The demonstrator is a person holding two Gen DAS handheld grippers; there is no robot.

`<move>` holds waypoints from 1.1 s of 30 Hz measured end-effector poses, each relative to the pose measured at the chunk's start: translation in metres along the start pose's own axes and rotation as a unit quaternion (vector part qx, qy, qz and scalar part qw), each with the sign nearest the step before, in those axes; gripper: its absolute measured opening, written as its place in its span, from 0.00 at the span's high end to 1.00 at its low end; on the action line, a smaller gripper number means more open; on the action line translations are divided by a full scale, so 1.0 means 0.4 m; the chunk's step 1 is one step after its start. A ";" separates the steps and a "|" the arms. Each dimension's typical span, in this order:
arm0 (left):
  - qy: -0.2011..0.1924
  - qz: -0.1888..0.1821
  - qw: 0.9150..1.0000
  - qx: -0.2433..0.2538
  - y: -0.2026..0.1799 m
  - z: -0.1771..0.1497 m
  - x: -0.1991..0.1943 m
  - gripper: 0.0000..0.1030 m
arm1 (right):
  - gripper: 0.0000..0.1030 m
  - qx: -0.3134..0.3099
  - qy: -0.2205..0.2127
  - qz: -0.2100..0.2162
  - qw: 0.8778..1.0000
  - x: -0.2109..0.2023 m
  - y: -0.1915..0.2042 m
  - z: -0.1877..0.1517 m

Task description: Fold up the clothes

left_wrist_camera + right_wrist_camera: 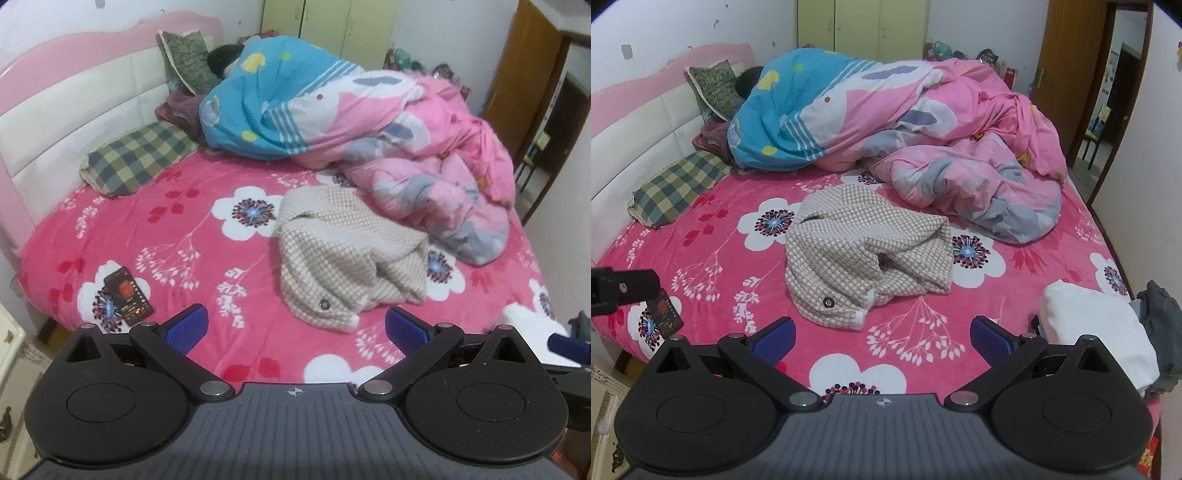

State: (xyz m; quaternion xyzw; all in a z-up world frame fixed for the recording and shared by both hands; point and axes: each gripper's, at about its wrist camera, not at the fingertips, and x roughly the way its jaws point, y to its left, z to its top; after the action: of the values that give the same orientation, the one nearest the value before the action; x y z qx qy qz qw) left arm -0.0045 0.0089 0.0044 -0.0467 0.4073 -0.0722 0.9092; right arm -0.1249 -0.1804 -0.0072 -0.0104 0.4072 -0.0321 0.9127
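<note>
Left gripper: the left gripper [295, 328] hangs over the near edge of the bed, its 2 blue-padded fingers [186, 326] spread wide with nothing between them.
Right gripper: the right gripper [882, 336] is also over the near edge, its blue fingers [775, 338] wide apart and holding nothing; bare sheet shows in the gap.
Garment: a beige-and-white checked knit cardigan [864, 254] lies crumpled around the middle of the bed, apart from both grippers. 1 dark round button [827, 303] shows on the hem nearest the cameras, and a sleeve or flap is bunched toward the right.
Bed: a pink sheet [177, 236] with large white flowers covers the mattress; the pink-and-cream headboard [62, 110] runs along the left edge.
Duvet: a pink, blue and white duvet [923, 140] is heaped along the far edge and toward the far right corner, its nearest fold just beside the cardigan.
Person: dark hair [221, 59] shows at the far left end of the duvet; the rest is covered.
Pillows: a checked pillow [136, 158] lies by the headboard; a green patterned cushion [184, 59] leans upright farther back.
Phone: a smartphone [128, 291] with a lit screen lies on the sheet near the near left corner.
Other clothes: a white folded cloth [1097, 328] sits at the near right corner, with a grey garment [1160, 325] touching its right side.
Room: a green wardrobe [864, 26] stands behind the bed, and a brown wooden door [1071, 74] is at the right.
</note>
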 end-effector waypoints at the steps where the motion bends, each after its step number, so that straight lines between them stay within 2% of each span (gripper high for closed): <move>1: -0.002 0.000 1.000 -0.001 -0.001 0.001 0.000 0.00 | 0.01 0.000 0.001 -0.001 1.000 0.000 0.000 0.000; 33: 0.010 0.030 0.999 0.006 -0.011 -0.019 0.024 0.00 | 0.01 0.010 0.007 -0.010 1.000 0.011 0.004 0.005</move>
State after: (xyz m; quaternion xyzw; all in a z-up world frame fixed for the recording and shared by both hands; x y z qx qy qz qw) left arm -0.0044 0.0028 -0.0070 -0.0281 0.4174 -0.0481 0.9070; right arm -0.1203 -0.1791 -0.0092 -0.0052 0.4127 -0.0447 0.9098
